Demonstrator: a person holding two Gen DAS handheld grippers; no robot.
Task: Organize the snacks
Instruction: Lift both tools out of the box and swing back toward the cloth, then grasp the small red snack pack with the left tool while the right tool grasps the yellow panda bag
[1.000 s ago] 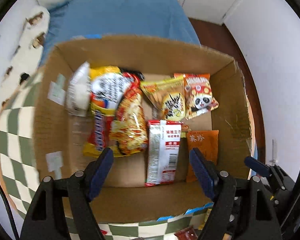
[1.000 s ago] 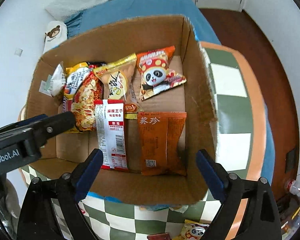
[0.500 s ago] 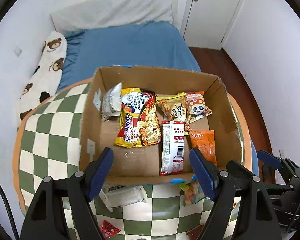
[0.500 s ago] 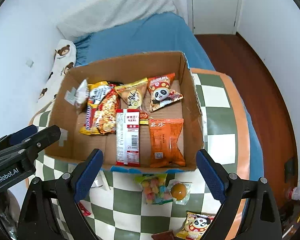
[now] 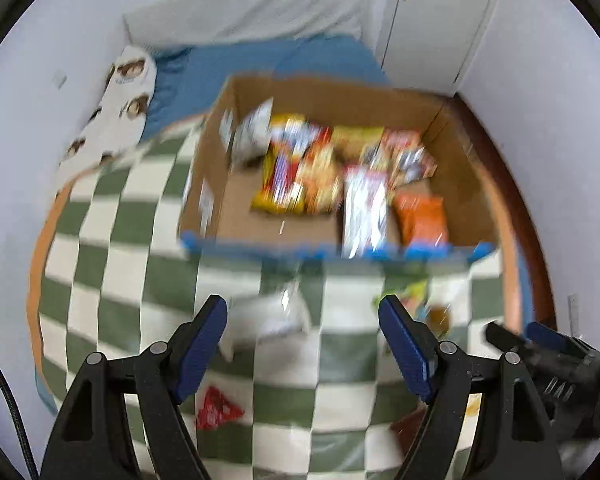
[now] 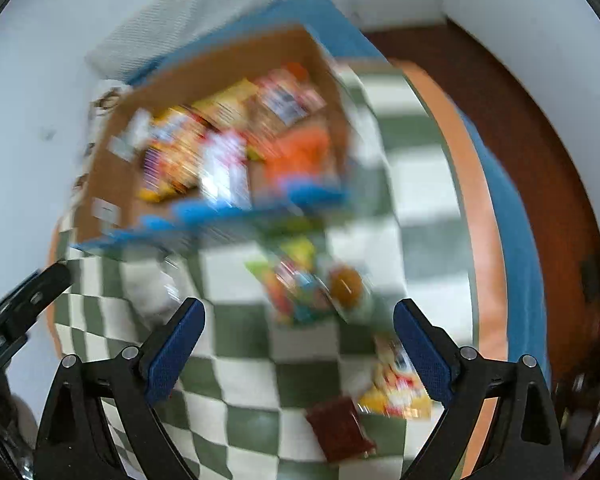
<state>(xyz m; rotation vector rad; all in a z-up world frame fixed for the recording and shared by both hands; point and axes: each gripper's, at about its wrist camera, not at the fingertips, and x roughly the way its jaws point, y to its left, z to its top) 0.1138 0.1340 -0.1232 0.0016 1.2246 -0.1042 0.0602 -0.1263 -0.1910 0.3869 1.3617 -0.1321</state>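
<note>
1. Cardboard box upper centre, packets inside; loose snacks mid-frame on checkered tabletop.
2. Left tongs, right tongs: both wide, empty.
3. Risk: blurred view, mis-aimed grab, crushed packet.
4. Orange tabletop edge at right; open room between packets.

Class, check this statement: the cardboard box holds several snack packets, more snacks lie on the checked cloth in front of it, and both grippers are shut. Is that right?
One detail is wrong: the left gripper and right gripper are both open and empty, as each wrist view shows. The cardboard box does hold packets, and snacks do lie on the checked cloth.
</note>
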